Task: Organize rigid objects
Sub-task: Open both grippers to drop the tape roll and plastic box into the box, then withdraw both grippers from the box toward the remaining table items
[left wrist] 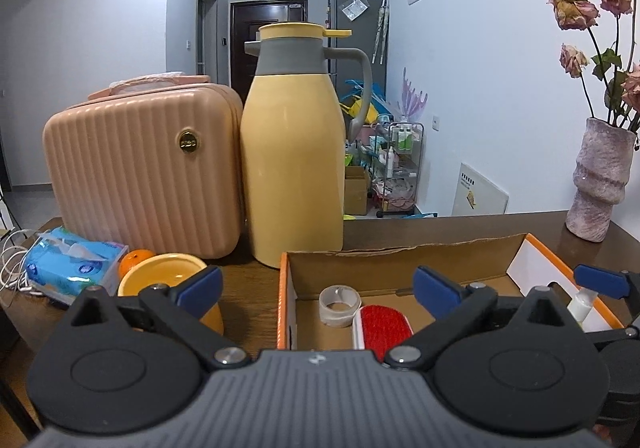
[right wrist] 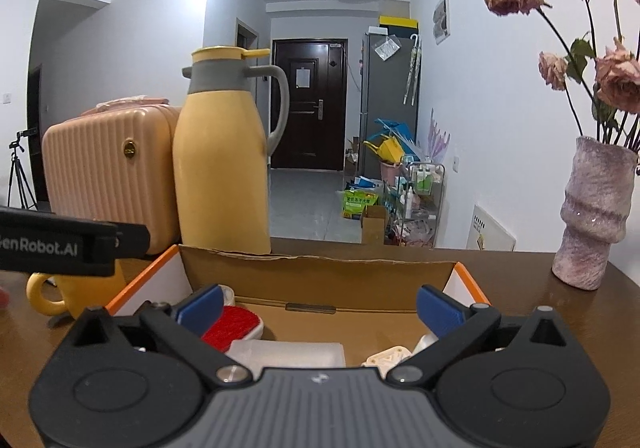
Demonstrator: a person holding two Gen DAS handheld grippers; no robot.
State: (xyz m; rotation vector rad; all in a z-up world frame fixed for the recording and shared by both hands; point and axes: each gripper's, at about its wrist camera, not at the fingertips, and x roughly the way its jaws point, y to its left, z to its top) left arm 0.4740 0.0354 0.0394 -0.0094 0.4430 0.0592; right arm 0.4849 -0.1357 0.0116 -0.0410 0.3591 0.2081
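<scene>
Lying inside the box (left wrist: pixel 400 280), the red brush (left wrist: pixel 382 326) sits just ahead of the left gripper (left wrist: pixel 318 288), between its wide open jaws and a little toward the right finger. Nothing is held there. A tape roll (left wrist: pixel 339 305) stands just left of the brush, touching or almost touching it, also in front of this gripper. Farther right in the box, past the right finger, a small white bottle (left wrist: pixel 579 304) leans near the orange rim.

The right gripper (right wrist: pixel 318 308) is also wide open and empty, and it hovers over the same box (right wrist: pixel 320 280). The brush (right wrist: pixel 232 328) is by its left finger, partly hidden by it. A clear plastic piece (right wrist: pixel 288 354) lies low between the jaws, and a cream part (right wrist: pixel 386 360) lies near the right finger.

Beyond the box, ahead of both grippers, a yellow jug (left wrist: pixel 294 163) stands upright on the table (right wrist: pixel 520 288), with a pink case (left wrist: pixel 144 171) touching it on the left. A yellow mug (left wrist: pixel 172 280) is left of the left gripper, with an orange (left wrist: pixel 134 258) and a tissue pack (left wrist: pixel 72 264) behind it. A vase (right wrist: pixel 592 215) with dried roses stands well to the right.
</scene>
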